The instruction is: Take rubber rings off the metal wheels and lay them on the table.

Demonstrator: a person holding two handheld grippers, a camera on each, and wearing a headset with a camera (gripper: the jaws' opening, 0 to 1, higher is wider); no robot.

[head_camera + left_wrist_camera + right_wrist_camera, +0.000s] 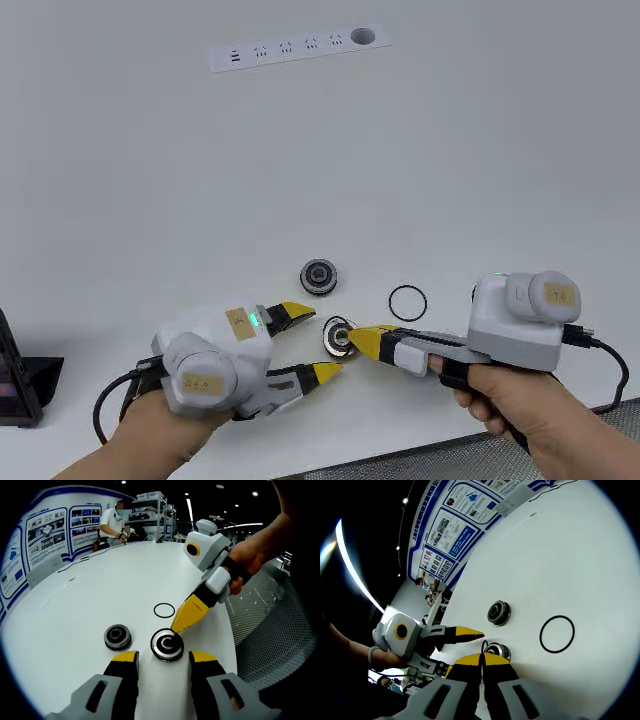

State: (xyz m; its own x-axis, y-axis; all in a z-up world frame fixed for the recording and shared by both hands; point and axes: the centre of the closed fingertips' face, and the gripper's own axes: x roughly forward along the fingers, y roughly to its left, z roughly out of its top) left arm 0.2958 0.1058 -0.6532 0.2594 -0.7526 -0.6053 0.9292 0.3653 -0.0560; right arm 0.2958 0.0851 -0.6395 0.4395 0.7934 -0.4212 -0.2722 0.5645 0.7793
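Note:
A metal wheel [338, 336] with a black rubber ring around it lies on the white table [450, 180], between the spread yellow tips of my left gripper [312, 341], which is open. In the left gripper view this wheel [167, 644] sits just ahead of the jaws. My right gripper [365, 340] comes in from the right, shut, with its yellow tip against the wheel's edge; whether it pinches the ring I cannot tell. A second ringed wheel [319, 276] lies a little farther back. A loose black rubber ring [407, 302] lies flat to the right.
A white power strip [300, 45] is at the far side of the table. A dark object [20, 380] stands at the left edge. The table's near edge runs just below the hands. A person [112, 522] stands beyond the table.

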